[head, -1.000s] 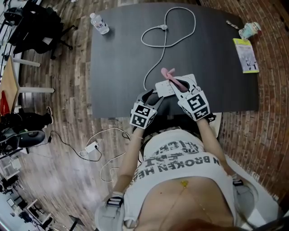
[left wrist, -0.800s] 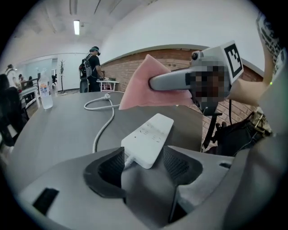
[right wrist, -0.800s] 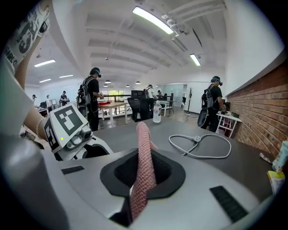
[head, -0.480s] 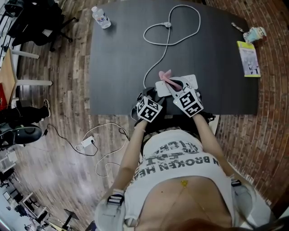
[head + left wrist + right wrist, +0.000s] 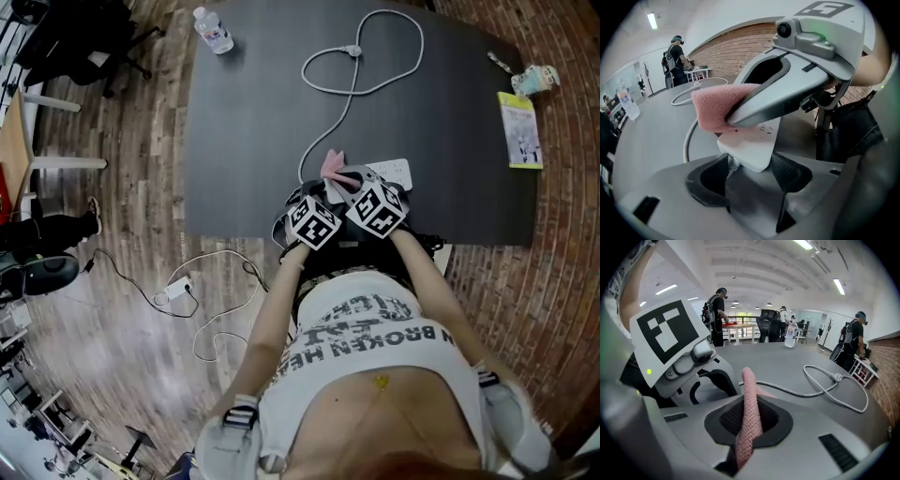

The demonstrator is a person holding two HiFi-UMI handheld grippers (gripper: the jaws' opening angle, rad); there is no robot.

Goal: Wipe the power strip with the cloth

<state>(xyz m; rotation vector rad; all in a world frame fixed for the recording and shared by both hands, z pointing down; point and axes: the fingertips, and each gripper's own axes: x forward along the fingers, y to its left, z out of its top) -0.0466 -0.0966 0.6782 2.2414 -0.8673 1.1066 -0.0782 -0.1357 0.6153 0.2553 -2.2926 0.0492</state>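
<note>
Pink cloth (image 5: 749,380) sat pinched in right claw (image 5: 750,425) for wiping; left claw (image 5: 750,172), jaws just opened wider, straddled strip (image 5: 751,143) to steady it.

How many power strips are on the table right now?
1. The white power strip lies at the table's near edge, partly under the pink cloth that the right tongs grip. No other shows on the table.

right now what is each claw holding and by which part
The right claw is shut on the pink cloth, pinching a bunched fold. The left claw has just been opening: the cord end of the power strip sits loose between its jaws.
</note>
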